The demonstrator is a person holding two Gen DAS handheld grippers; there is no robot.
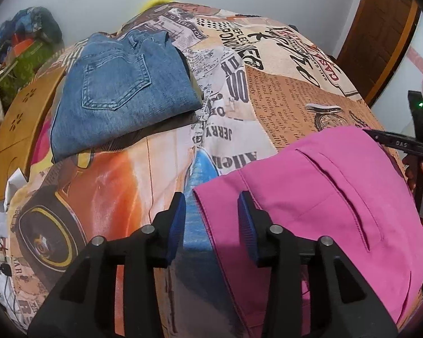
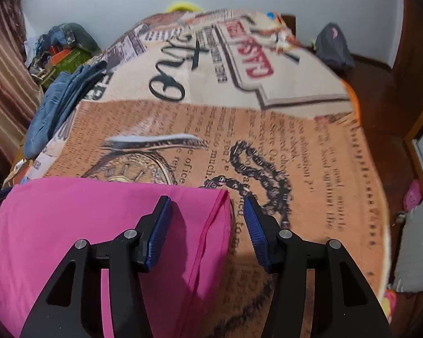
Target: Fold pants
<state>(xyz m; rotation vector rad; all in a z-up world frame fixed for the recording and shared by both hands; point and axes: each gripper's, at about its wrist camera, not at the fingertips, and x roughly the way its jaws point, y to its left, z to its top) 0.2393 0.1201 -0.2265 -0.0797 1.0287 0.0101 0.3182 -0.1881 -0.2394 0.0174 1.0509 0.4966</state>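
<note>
Both grippers released, jaws apart, gripping nothing: left gripper (image 1: 211, 208) hovers over the left edge of the folded pink pants (image 1: 318, 197), right gripper (image 2: 208, 214) straddles their right corner (image 2: 98, 225). Pants lie flat on the printed bedspread (image 2: 268, 140); folded jeans (image 1: 121, 90) sit well apart, far left.

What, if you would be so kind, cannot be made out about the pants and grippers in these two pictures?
- Pink pants: the near part runs off the bottom edge in both views, behind the left gripper and right gripper.
- Whether either open gripper touches the fabric: not clear.
- Folded jeans: layers underneath hidden by the top layer; in the right wrist view only an edge shows.
- Bedspread print: blurred in the right wrist view.
</note>
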